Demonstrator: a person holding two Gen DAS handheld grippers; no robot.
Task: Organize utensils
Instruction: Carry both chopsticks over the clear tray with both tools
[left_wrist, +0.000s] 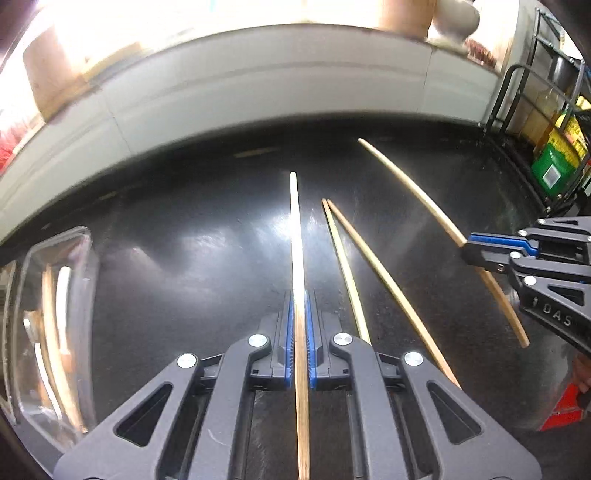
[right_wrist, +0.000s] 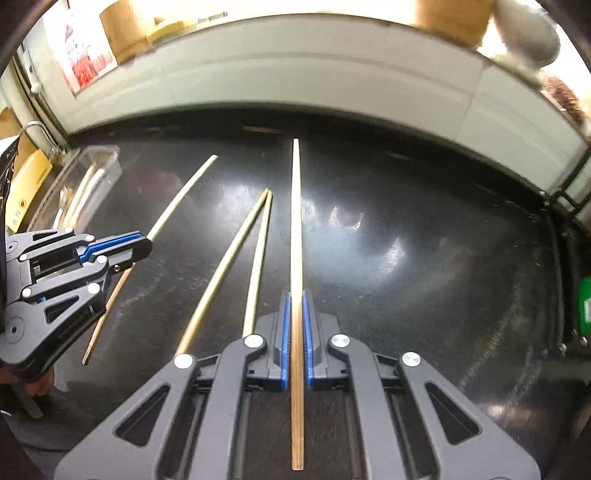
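both grippers, left and right, each clamped on one chopstick; pickup step; next carry to clear box at left, drop inside.

Left wrist view: taken from just behind left tool, angled steeply down onto black counter, close up, white wall at far edge. Right tool caught at right edge. Right wrist view: same deal behind right tool, left tool seen at left. Shared by both: counter middle, loose chopstick pair, clear box on left.
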